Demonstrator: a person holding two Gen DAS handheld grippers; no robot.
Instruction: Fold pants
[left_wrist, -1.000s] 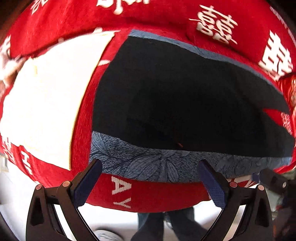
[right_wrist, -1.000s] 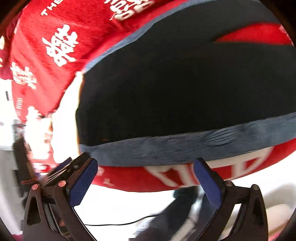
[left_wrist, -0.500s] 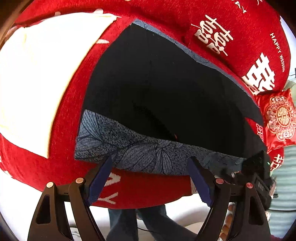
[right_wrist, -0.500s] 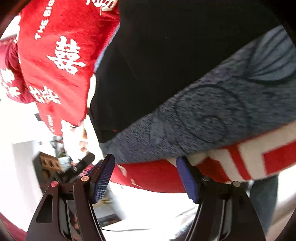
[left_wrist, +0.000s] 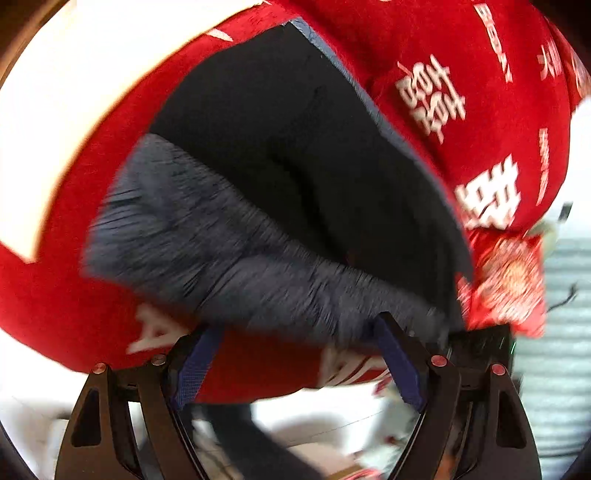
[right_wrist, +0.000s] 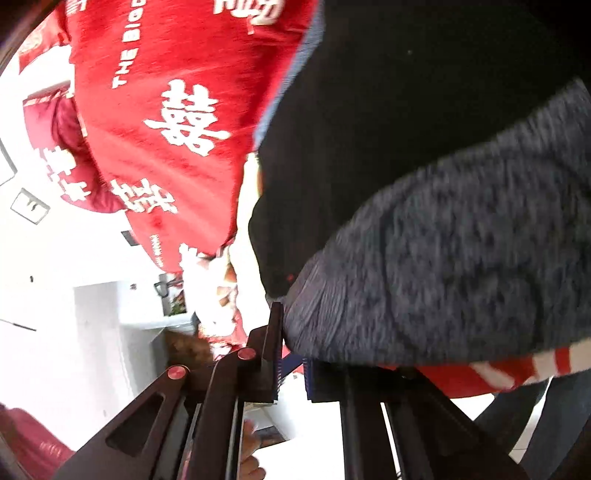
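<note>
While the right claw (right_wrist: 291, 363) pinches the pants (right_wrist: 443, 258), the left claw (left_wrist: 295, 365) gapes.

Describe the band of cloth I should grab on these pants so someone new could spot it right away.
A red blanket with white characters covers the surface, and black pants lie across it. Along their near edge runs a grey-blue patterned band. It is the only mottled grey strip, set between the plain black cloth and the red blanket.

The right gripper (right_wrist: 291, 360) has closed to a narrow gap at the pants' (right_wrist: 443, 258) grey hem
</note>
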